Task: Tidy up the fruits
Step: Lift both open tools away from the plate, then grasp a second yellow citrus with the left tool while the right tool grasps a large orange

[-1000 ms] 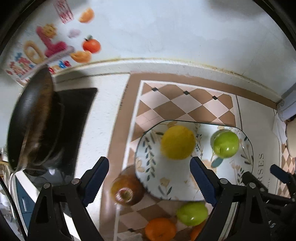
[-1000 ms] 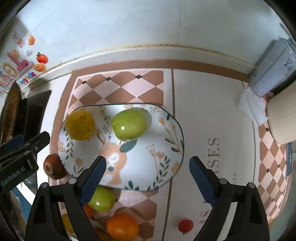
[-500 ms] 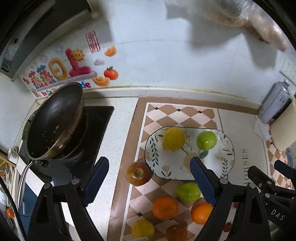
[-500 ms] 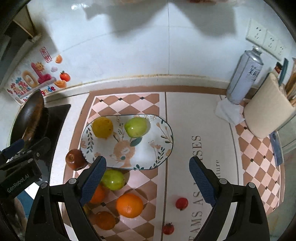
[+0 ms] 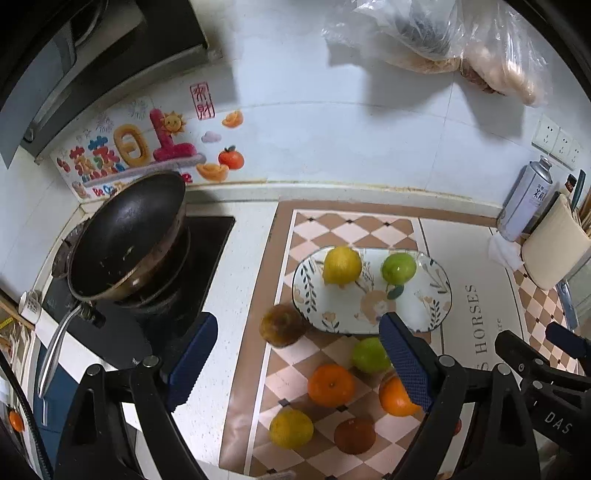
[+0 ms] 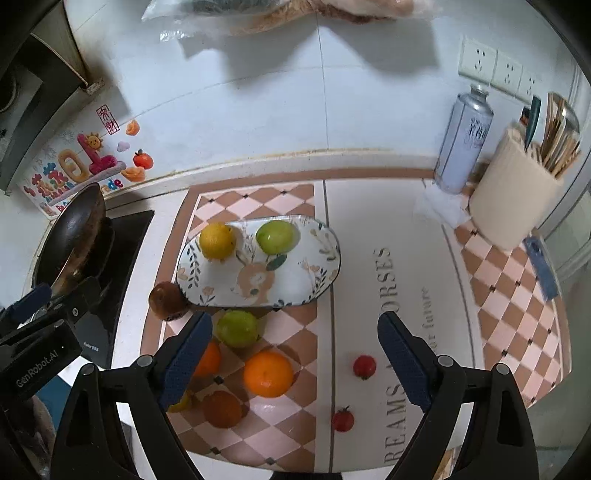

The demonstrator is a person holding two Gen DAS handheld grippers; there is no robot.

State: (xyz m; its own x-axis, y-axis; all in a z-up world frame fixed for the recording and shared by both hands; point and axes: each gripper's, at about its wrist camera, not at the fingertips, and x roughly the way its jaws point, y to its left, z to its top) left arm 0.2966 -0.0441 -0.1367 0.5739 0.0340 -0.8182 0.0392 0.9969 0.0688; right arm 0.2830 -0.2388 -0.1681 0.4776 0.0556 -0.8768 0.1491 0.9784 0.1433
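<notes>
A floral oval plate (image 5: 351, 314) (image 6: 303, 280) sits on the checkered mat and holds a yellow lemon (image 5: 341, 265) (image 6: 217, 240) and a green apple (image 5: 398, 268) (image 6: 275, 237). A brown-red apple (image 5: 282, 325) (image 6: 166, 299) lies at the plate's left edge. Nearer to me lie a green apple (image 5: 367, 355) (image 6: 236, 328), oranges (image 5: 331, 384) (image 6: 268, 373), a yellow fruit (image 5: 291, 428) and a dark fruit (image 5: 354, 435) (image 6: 221, 409). Two small red tomatoes (image 6: 364, 366) lie to the right. My left gripper (image 5: 299, 363) and right gripper (image 6: 295, 358) are open, empty, high above the fruit.
A black wok (image 5: 125, 236) sits on the stove at left. A spray can (image 6: 463, 140), a utensil holder (image 6: 524, 192) and a crumpled tissue (image 6: 439, 206) stand at the back right. Plastic bags (image 5: 443, 33) hang on the tiled wall.
Both grippers have pulled up and back from the plate, so more of the counter and the loose fruit shows. Both stay open and empty.
</notes>
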